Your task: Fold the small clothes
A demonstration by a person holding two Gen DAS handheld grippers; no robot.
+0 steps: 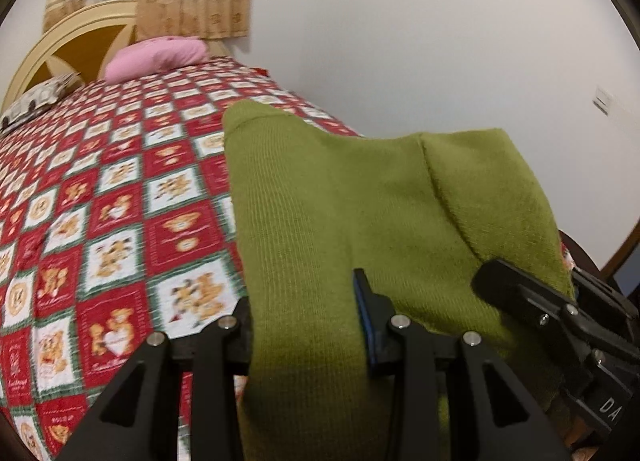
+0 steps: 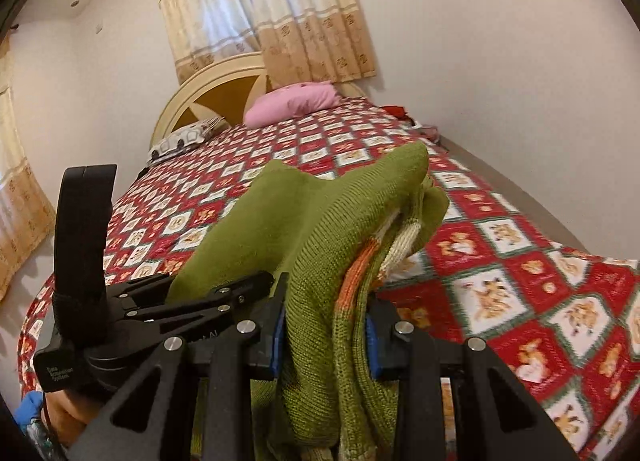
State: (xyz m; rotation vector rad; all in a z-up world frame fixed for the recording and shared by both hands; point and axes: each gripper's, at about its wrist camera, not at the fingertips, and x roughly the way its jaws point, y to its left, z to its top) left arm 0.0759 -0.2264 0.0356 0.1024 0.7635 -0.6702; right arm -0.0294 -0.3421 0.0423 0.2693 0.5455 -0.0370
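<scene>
The green knitted garment (image 1: 360, 213) hangs in the air above the foot of the bed (image 1: 120, 201), stretched between both tongs. The left tongs (image 1: 304, 325) are clamped on one part of its edge, with cloth filling the gap between the pads. The right tongs (image 2: 328, 337) are clamped on a bunched part where an orange and cream stripe shows. The two tongs sit just beside each other. The garment looks doubled over, so I judge a fold is under way, but it is not yet laid flat on the bed; setting it down and smoothing are left. The bed has a red, white and green patchwork cover with bear motifs. At its head lie a pink pillow (image 2: 296, 101) and a patterned pillow (image 2: 180, 141), below a cream headboard (image 2: 208, 89) and beige curtains (image 2: 272, 13). White walls surround it.
</scene>
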